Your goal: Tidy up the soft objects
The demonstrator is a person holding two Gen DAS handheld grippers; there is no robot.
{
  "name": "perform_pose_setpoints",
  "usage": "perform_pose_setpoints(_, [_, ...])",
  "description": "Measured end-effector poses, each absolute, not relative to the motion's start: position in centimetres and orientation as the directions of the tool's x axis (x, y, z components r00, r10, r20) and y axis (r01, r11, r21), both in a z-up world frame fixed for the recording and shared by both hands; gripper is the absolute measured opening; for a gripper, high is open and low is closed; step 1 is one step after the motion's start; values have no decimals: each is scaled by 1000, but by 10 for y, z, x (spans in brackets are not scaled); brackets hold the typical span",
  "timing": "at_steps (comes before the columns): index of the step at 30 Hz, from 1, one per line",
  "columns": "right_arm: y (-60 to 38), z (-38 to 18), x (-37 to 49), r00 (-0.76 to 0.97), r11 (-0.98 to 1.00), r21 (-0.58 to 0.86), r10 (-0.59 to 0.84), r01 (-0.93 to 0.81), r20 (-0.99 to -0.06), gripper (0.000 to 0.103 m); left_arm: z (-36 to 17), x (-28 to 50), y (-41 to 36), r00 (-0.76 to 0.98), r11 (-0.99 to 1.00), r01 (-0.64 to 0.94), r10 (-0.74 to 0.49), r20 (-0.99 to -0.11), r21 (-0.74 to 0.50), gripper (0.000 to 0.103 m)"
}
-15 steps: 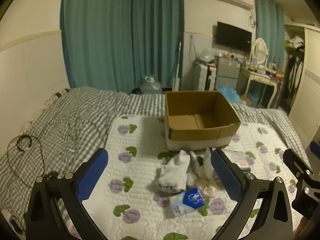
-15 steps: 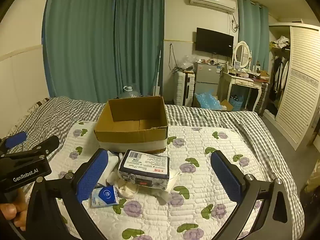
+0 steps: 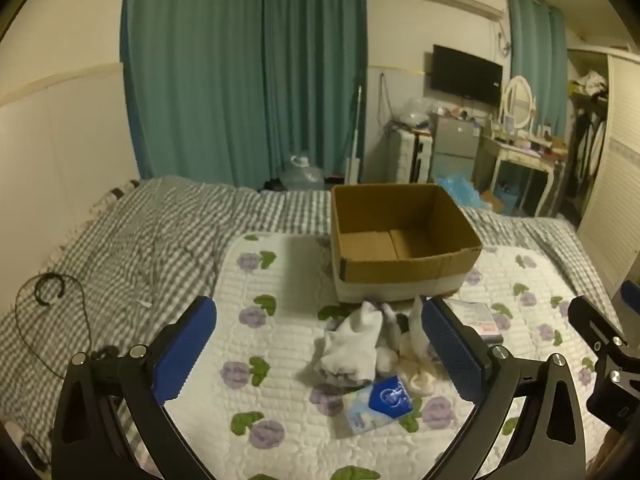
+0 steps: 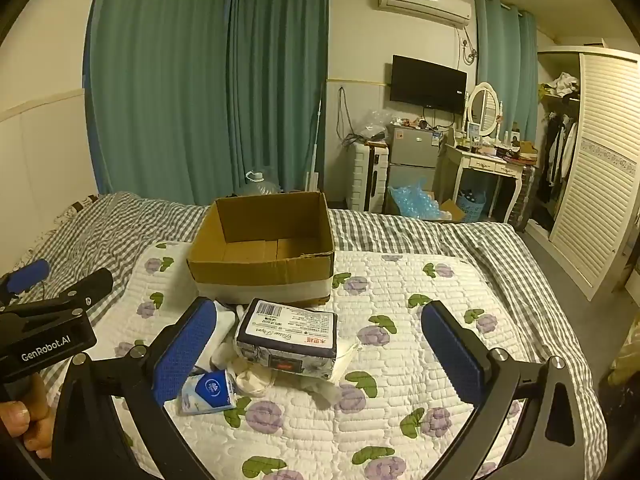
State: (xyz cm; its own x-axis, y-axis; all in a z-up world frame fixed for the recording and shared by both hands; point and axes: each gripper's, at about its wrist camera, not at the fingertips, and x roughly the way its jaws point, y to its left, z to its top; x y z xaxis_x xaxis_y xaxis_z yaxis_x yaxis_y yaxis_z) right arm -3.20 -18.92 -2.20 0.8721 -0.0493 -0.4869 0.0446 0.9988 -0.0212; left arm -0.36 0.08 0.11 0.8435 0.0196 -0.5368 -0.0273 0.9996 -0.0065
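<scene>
A pile of soft white cloths (image 3: 352,344) is lying on the flowery quilt (image 3: 280,320), touching a small blue tissue pack (image 3: 376,400) at its 5 o'clock and a big wrapped tissue pack (image 4: 286,336) on its right. The brown cardboard box (image 3: 400,236) is sitting just behind the pile, at 12 o'clock, and it is holding nothing; its floor flaps are showing. The left gripper (image 3: 320,344) is hanging over the quilt with its blue bumpy pads wide apart, and the pile is showing between them, close to the right pad. The right gripper (image 4: 320,344) is also spreading its pads wide, holding nothing, with the big pack showing between them nearer the left pad. A grey checked blanket (image 3: 140,240) is lying under the quilt
</scene>
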Motion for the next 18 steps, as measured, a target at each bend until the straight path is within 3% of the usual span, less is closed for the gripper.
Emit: perform_pose_setpoints(18, [-193, -19, -34, 873, 999, -20, -50, 46, -486, 103, 3, -7, 4, 863, 1000, -21, 13, -505, -10, 103])
